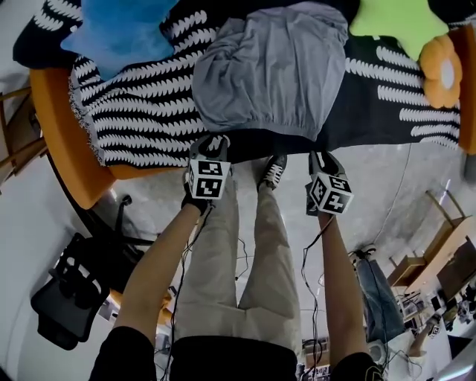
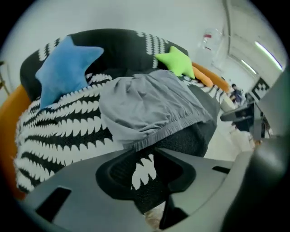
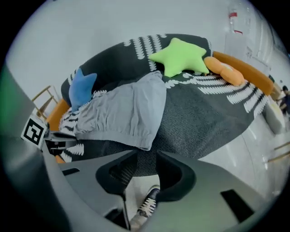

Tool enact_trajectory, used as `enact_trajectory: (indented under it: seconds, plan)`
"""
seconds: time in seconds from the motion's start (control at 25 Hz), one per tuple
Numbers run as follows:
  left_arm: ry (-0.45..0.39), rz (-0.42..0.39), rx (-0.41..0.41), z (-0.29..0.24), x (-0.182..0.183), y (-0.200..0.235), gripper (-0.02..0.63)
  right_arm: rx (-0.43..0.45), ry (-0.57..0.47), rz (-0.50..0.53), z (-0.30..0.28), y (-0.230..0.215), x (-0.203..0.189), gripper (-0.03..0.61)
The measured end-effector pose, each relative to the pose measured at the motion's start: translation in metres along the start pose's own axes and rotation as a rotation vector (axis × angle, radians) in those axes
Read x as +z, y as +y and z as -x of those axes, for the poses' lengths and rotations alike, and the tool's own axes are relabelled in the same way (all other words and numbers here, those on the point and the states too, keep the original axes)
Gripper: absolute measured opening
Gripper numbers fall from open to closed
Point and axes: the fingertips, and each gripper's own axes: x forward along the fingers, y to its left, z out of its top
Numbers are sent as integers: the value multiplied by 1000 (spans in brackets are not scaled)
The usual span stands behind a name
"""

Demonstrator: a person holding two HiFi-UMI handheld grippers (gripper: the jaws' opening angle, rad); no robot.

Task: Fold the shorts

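The grey shorts (image 1: 275,67) lie in a folded, rumpled heap on the black-and-white patterned cover (image 1: 141,111), their elastic waistband along the near edge. In the left gripper view the shorts (image 2: 149,104) sit just beyond my left gripper (image 2: 144,174), whose jaws stand apart with only the cover showing between them. My right gripper (image 3: 144,174) is also open and empty, and the shorts' near corner (image 3: 142,142) lies just past it. In the head view my left gripper (image 1: 212,143) and right gripper (image 1: 321,158) hover at the cover's near edge, below the waistband and apart from it.
A blue star cushion (image 1: 119,30), a green star cushion (image 1: 394,22) and an orange flower cushion (image 1: 444,71) rest at the back of the cover. The orange seat edge (image 1: 59,126) curves at the left. The person's shoe (image 1: 274,171) stands between the grippers. A black chair (image 1: 67,290) is low left.
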Motion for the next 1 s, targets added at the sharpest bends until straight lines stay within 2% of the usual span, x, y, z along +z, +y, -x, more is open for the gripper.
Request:
enact_trajectory:
  seconds: [0.08,0.16,0.28,0.4,0.48,0.56,0.64,0.76,0.88,1.0]
  plan:
    - [-28,68,0,5,7,7,138,39,-18,-121,4,-8,-2,142]
    - [-53,77,0,4,9,17,146,76,-21,-251,0,-16,-2,136]
    - [-33,115,-88,-1,3,25,147,151,-11,-360,-19,-15,2,129]
    - [-10,227,-274,-4,1,12,147,193,-4,-386,-31,-11,11,135]
    - [-5,291,-358,-6,2,8,135,199,-4,-395,-38,-9,14,155]
    - [3,310,-390,-9,3,11,132,182,0,-393,-45,-8,14,142]
    - [17,289,-396,-13,3,13,130,149,-1,-370,-48,-11,15,52]
    - [34,277,-392,-17,6,13,96,134,-25,-377,-42,-22,20,47]
    - [60,280,-436,-10,7,5,40,146,-32,-420,-29,-28,19,46]
    - [76,287,-470,11,7,-2,31,181,-31,-442,-5,-21,17,42]
